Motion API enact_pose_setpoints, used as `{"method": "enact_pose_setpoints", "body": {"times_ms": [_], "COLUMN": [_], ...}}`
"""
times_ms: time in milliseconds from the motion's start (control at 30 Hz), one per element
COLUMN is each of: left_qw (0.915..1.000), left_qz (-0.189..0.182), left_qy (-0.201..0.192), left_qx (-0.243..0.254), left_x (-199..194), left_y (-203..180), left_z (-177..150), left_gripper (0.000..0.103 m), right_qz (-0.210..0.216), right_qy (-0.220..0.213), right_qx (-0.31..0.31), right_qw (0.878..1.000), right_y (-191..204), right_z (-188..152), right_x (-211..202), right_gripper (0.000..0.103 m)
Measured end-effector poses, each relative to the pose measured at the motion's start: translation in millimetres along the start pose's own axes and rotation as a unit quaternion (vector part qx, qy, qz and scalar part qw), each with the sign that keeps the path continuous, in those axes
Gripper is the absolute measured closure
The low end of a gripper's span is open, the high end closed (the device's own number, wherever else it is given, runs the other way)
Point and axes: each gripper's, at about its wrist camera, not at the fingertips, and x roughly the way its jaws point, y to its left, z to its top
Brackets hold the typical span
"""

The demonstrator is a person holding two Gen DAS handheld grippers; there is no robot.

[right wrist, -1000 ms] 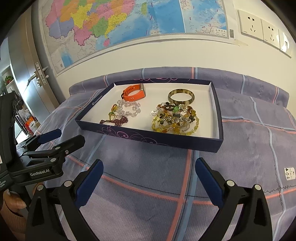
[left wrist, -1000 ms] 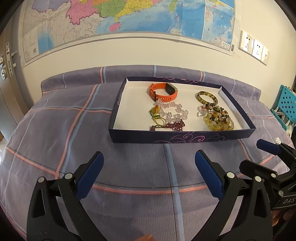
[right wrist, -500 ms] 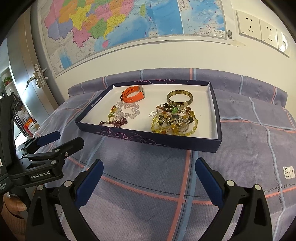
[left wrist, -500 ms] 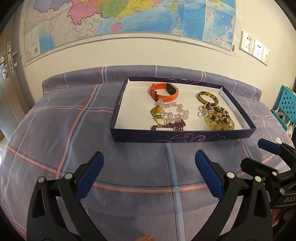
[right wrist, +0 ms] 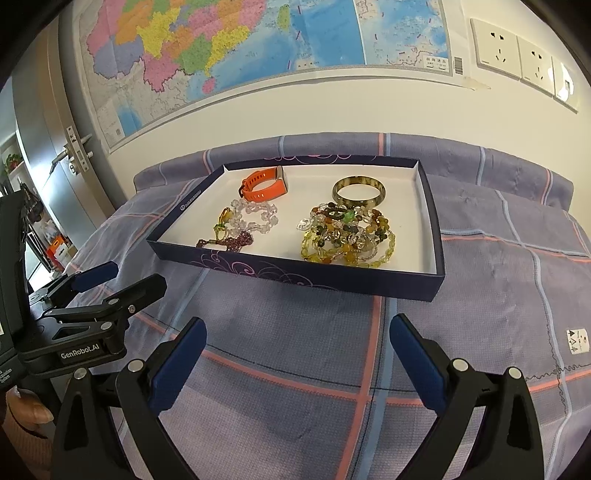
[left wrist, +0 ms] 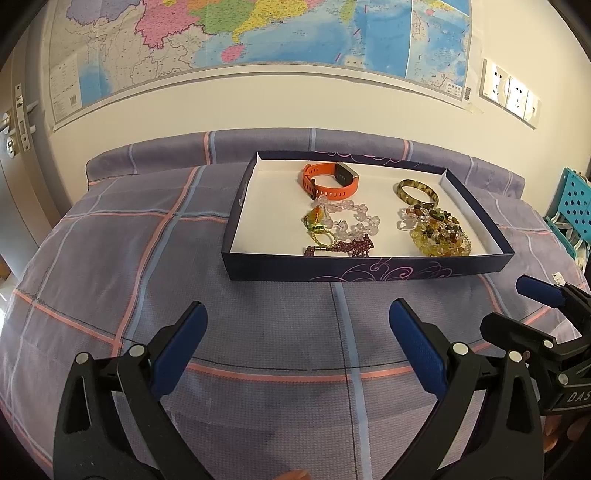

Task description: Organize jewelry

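Left view only: teal perforated crate [left wrist: 576,210] at right edge, beyond the bed; right gripper [left wrist: 524,306] seen side-on at lower right.
Right view only: door with lever handle [right wrist: 70,151] at left, white care label [right wrist: 577,341] on the bedspread, left gripper [right wrist: 122,277] side-on at lower left with a hand [right wrist: 26,417] under it.
Both views: wall map [left wrist: 258,33], wall sockets [right wrist: 517,55], plaid purple bedspread [left wrist: 110,258].
Box: dark blue tray [left wrist: 369,271], white inside, flat on the bed, ahead of both tools.
Jewelry: all inside the tray. Orange watch [left wrist: 328,179] at back; clear bead strand [left wrist: 351,218] in front of it, touching a dark red bead chain [left wrist: 343,249] near the front wall. Olive bangle [left wrist: 417,192] at back right, mixed yellow-brown bead pile [left wrist: 439,232] just in front.
Left gripper: jaws spread wide, nothing between the blue pads, low over the bedspread, short of the tray.
Right gripper: jaws spread wide too, nothing held, same height, beside the left one, well short of the tray.
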Motion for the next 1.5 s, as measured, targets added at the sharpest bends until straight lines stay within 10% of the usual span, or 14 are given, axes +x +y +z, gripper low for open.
{"method": "enact_pose_setpoints", "body": {"times_ms": [1500], "left_qw": [1.0000], "left_qz": [0.005], "left_qy": [0.007], "left_qx": [0.003], "left_x": [3.8], "left_y": [-2.8], "left_z": [-3.1], "left_gripper": [0.006], "right_qz": [-0.003], "right_qy": [0.009], "right_qx": [0.011], "right_qw": [1.000], "right_y": [-6.0], "right_z": [-3.1], "right_x": [4.9], "right_gripper": [0.007]}}
